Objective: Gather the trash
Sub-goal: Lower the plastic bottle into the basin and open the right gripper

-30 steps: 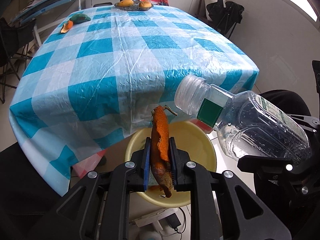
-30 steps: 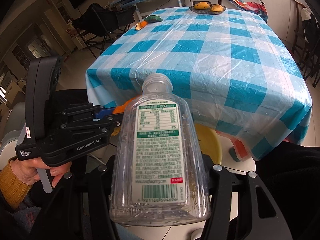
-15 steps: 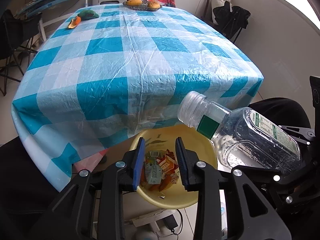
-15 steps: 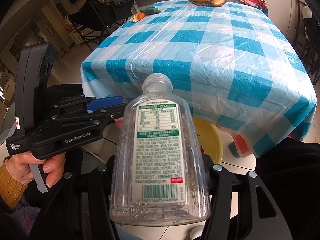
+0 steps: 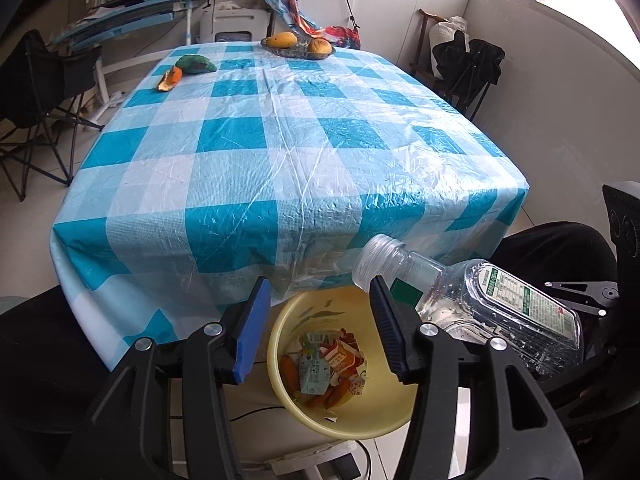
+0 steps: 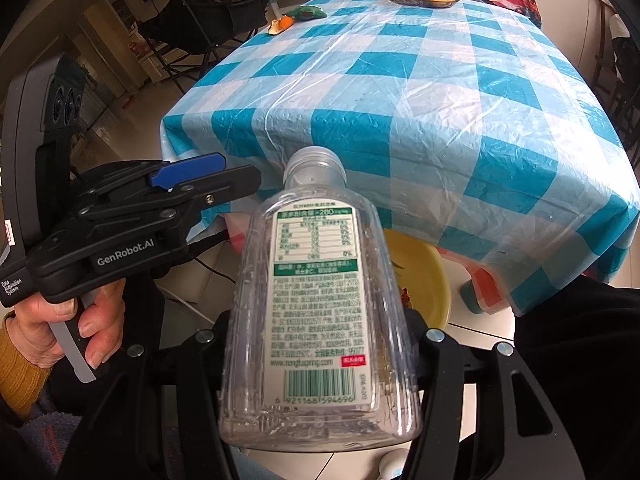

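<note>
My left gripper (image 5: 318,328) is open and empty, right above a yellow bin (image 5: 384,420) on the floor at the table's near edge. The bin holds orange peel (image 5: 289,368) and crumpled wrappers (image 5: 316,366). My right gripper (image 6: 316,364) is shut on a clear empty plastic bottle (image 6: 316,304) with a green and white label, cap pointing at the table. The bottle (image 5: 480,296) hangs just right of the bin in the left wrist view. The left gripper (image 6: 200,178) shows at left in the right wrist view. An orange peel (image 5: 170,79) lies on the table's far left.
The table has a blue and white checked plastic cloth (image 5: 288,136). A green item (image 5: 196,64) lies by the far peel. A fruit dish (image 5: 298,44) stands at the far edge. A folding chair (image 5: 36,92) stands left of the table; a power strip (image 5: 316,460) lies under the bin.
My left gripper opened and let the orange peel drop into the yellow bin. The jaws then spread wider. The bottle stays held in my right gripper, lower beside the bin.
</note>
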`<action>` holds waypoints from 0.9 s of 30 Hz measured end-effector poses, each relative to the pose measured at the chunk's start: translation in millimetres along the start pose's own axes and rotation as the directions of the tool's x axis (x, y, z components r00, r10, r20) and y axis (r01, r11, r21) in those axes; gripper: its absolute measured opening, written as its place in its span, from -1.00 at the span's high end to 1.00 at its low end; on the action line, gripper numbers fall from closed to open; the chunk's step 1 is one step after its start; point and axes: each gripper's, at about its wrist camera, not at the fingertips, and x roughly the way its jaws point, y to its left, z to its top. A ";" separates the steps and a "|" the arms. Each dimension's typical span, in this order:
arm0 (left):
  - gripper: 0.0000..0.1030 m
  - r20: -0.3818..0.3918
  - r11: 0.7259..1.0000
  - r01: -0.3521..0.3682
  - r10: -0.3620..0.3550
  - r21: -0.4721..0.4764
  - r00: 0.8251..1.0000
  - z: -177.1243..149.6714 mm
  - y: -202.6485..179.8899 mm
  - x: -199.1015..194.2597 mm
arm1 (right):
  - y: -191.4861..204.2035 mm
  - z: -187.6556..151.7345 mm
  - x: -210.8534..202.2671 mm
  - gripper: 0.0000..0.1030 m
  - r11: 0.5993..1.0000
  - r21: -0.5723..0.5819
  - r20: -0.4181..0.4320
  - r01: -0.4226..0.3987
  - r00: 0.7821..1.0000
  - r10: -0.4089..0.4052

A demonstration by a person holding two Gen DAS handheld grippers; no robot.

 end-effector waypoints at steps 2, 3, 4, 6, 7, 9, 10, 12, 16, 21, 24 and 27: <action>0.02 0.008 1.000 -0.006 0.005 0.001 1.000 0.4 0.2 -1.1 | 0.4 0.2 0.6 -0.08 1.000 -0.001 0.000 -0.001 1.000 0.001; 0.00 0.012 1.000 -0.008 0.008 0.000 1.000 0.5 0.5 -1.7 | 0.5 0.5 0.8 -0.08 1.000 -0.001 -0.001 -0.002 1.000 0.002; -0.01 0.017 1.000 -0.010 0.010 -0.002 1.000 0.5 0.8 -2.3 | 0.7 0.5 1.2 -0.08 1.000 -0.002 -0.001 -0.003 1.000 0.003; -0.05 0.026 1.000 -0.016 0.016 -0.004 1.000 0.5 1.3 -3.5 | 0.8 0.8 2.3 -0.09 1.000 -0.001 0.000 -0.004 1.000 0.004; -0.06 0.033 1.000 -0.019 0.020 -0.006 0.999 0.5 1.4 -4.4 | 1.1 1.2 2.4 -0.09 1.000 0.000 0.003 -0.003 1.000 0.003; -0.09 0.052 1.000 -0.026 0.027 -0.012 0.998 1.4 2.6 -6.8 | 0.9 2.2 3.0 -0.14 1.000 0.003 0.005 -0.007 1.000 0.007; -0.10 0.062 0.999 -0.030 0.031 -0.018 0.998 1.9 3.8 -8.1 | 1.1 2.6 3.2 -0.15 1.000 0.003 0.006 -0.008 1.000 0.008; -0.12 0.082 0.999 -0.035 0.038 -0.038 0.996 3.2 7.6 -10.9 | 1.1 2.8 3.7 -0.19 1.000 0.004 0.008 -0.009 1.000 0.009; -0.17 0.113 0.995 -0.049 0.059 -0.089 0.992 5.8 17.8 -15.0 | 2.7 3.6 4.1 -0.23 1.000 0.002 0.012 -0.015 1.000 0.015; -0.24 0.138 0.986 -0.060 0.082 -0.156 0.987 7.7 31.3 -17.8 | 3.4 3.6 2.3 -0.30 1.000 0.002 0.026 -0.024 0.999 0.024; -0.24 0.143 0.980 -0.066 0.094 -0.189 0.985 8.8 38.1 -18.7 | 4.3 3.8 -0.3 -0.31 0.999 -0.004 0.039 -0.033 0.999 0.033; -0.25 0.161 0.974 -0.074 0.110 -0.214 0.981 10.3 43.4 -22.7 | 9.2 4.6 -10.5 -0.32 0.998 -0.024 0.092 -0.052 0.994 0.054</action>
